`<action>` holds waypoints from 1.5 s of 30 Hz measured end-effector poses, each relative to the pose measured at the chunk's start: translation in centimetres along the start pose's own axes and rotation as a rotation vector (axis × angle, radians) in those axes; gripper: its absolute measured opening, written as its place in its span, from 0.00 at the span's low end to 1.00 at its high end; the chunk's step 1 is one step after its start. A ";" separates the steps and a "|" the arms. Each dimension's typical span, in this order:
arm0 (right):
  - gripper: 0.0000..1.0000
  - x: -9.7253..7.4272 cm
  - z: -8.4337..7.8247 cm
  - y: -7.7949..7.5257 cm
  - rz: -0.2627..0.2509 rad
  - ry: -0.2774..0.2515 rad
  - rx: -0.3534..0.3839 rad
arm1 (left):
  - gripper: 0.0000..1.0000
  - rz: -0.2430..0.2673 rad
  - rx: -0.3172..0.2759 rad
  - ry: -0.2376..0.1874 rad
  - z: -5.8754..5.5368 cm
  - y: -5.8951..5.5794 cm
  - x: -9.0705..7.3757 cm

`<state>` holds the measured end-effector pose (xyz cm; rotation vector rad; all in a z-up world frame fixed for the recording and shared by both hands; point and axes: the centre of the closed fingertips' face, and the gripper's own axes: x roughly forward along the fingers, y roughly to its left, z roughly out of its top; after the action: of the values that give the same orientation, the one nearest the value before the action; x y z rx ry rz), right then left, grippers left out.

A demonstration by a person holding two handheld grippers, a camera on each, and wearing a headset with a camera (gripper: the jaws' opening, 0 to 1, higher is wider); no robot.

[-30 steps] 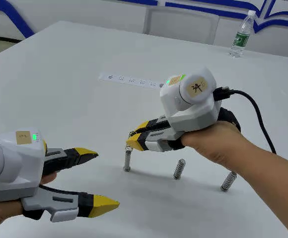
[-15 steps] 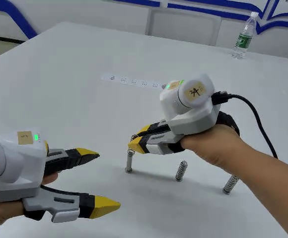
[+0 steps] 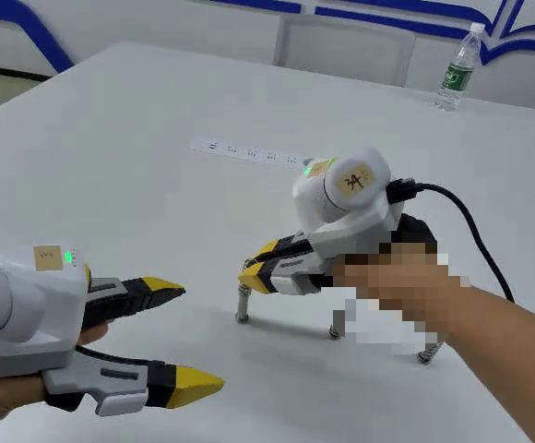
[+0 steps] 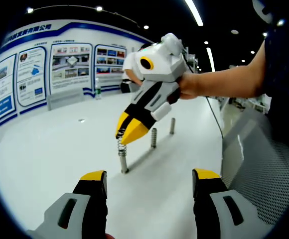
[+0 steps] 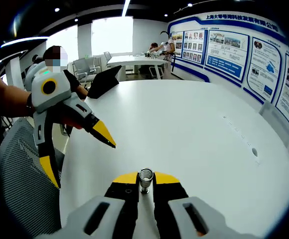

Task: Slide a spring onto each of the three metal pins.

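Near the white table's [image 3: 111, 166] front edge, the right gripper [image 3: 252, 273], clamped on a spring [image 5: 145, 175], may jam it crooked on the pin [image 3: 242, 309]; the left gripper [image 3: 198, 337] has its jaws apart.

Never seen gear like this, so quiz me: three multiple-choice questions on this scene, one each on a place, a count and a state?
1. Where is the water bottle? A) far end of the table B) table centre C) floor
2. How many metal pins stand up? A) one B) three C) six
3. The left tool is: A) open B) shut empty C) shut on the bottle
Answers: A, it stands by the far edge; B, three stand in a row; A, its jaws are wide apart, nothing between.
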<state>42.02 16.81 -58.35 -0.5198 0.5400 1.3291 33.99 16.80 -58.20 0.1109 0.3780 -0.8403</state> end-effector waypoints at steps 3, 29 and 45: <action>0.11 0.3 -0.3 0.0 -0.003 0.004 0.004 | 0.71 0.000 0.000 0.002 -0.1 0.0 0.0; 0.12 2.5 -2.7 0.4 -0.025 0.070 0.004 | 0.70 0.000 -0.002 0.006 -0.2 -0.1 0.0; 0.12 3.0 -3.5 0.3 -0.033 0.090 0.006 | 0.70 0.002 0.000 0.008 -0.1 -0.1 -0.1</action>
<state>41.95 16.89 -62.91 -0.5838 0.6068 1.2766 33.88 16.80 -58.24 0.1147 0.3849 -0.8378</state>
